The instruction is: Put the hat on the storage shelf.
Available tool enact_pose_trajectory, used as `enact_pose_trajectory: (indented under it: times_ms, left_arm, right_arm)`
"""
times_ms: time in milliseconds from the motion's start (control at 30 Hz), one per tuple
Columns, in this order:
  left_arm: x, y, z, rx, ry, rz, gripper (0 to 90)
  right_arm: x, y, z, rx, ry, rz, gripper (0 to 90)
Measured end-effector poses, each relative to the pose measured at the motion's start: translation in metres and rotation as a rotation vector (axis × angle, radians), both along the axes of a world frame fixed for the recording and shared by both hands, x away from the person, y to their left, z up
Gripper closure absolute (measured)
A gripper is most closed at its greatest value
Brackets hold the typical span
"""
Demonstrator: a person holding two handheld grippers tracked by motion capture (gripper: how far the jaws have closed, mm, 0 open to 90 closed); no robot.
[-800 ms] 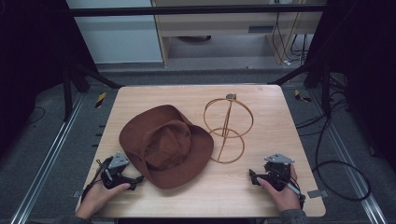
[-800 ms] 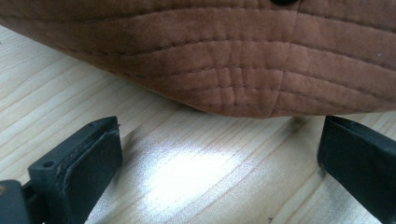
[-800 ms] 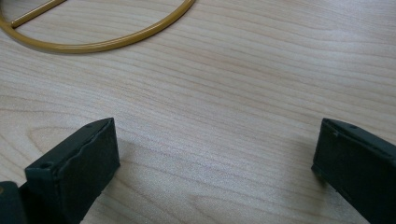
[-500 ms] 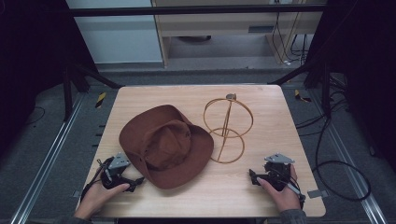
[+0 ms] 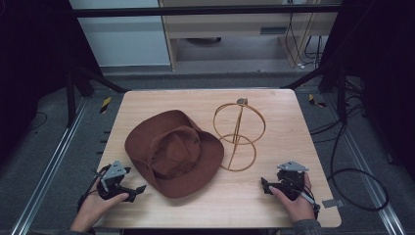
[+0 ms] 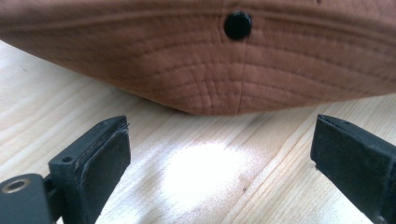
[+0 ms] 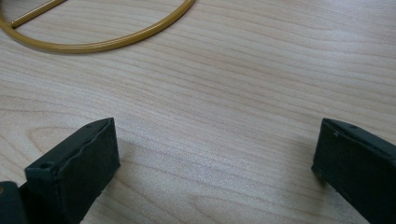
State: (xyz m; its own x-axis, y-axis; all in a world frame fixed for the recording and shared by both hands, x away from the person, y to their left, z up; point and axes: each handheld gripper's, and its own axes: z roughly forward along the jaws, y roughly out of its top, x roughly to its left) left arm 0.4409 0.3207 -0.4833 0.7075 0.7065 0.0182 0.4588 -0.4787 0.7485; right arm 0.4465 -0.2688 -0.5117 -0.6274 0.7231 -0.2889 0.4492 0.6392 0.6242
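The brown hat (image 5: pixel 174 152) is lying brim-down on the counter (image 5: pixel 274 205), left of centre, touching the base ring of the gold wire stand (image 5: pixel 238 135). The left claw (image 5: pixel 139 188) is resting near the counter's front-left edge, jaws gaping and holding nothing, bare wood lying between them and the brim just ahead. The right claw (image 5: pixel 265 184) is sitting near the front-right edge, equally wide and empty, with open counter stretching toward the stand.

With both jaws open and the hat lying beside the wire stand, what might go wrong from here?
1. The left gripper faces only the soft brim of the brown hat; a pinch there may fold the brim or drag the hat instead of lifting it.
2. The gold wire stand looks light and thin, and sits close beside the hat, so moving the hat could knock it over.
3. The right gripper holds nothing, so the stand is unsteadied.
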Motion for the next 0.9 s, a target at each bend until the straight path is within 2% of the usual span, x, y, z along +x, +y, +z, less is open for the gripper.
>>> enact_pose_trajectory:
  times_ms: [133, 400, 500, 567, 600, 667, 700, 733, 800, 900]
  left_arm:
    - [-0.002, 0.004, 0.005, -0.029, -0.021, 0.011, 4.0]
    - [-0.005, 0.004, 0.018, -0.076, -0.064, -0.013, 3.3]
    - [0.000, 0.002, 0.028, -0.132, -0.058, -0.025, 3.4]
    - [0.008, -0.001, 0.037, -0.110, -0.057, -0.028, 3.6]
    - [0.013, -0.004, 0.041, -0.101, -0.045, -0.033, 3.7]
    - [0.022, -0.008, 0.052, -0.059, -0.039, -0.043, 4.0]
    - [0.027, -0.011, 0.059, -0.041, -0.046, -0.046, 4.2]
    - [0.038, -0.016, 0.071, -0.039, -0.034, -0.047, 4.6]
    - [0.043, -0.019, 0.076, -0.032, -0.031, -0.052, 4.4]
    - [0.058, -0.028, 0.088, 0.009, -0.019, -0.056, 4.8]
  right_arm:
    - [0.000, 0.000, 0.000, 0.000, 0.000, 0.000, 0.5]
    - [0.000, 0.000, 0.000, 0.000, 0.000, 0.000, 0.5]
    - [0.000, 0.000, 0.000, -0.001, 0.000, 0.000, 0.5]
    - [0.000, 0.000, 0.000, -0.001, 0.000, -0.001, 0.5]
    - [0.000, 0.000, 0.000, -0.001, 0.000, 0.000, 0.5]
    - [0.000, 0.000, 0.000, -0.005, -0.001, -0.004, 0.5]
    - [0.001, 0.000, 0.000, -0.005, -0.001, -0.004, 0.4]
    - [0.000, 0.000, 0.000, -0.004, 0.000, -0.005, 0.5]
    - [0.001, 0.000, 0.000, -0.005, -0.001, -0.004, 0.5]
    - [0.000, 0.000, 0.000, -0.003, 0.000, -0.007, 0.5]
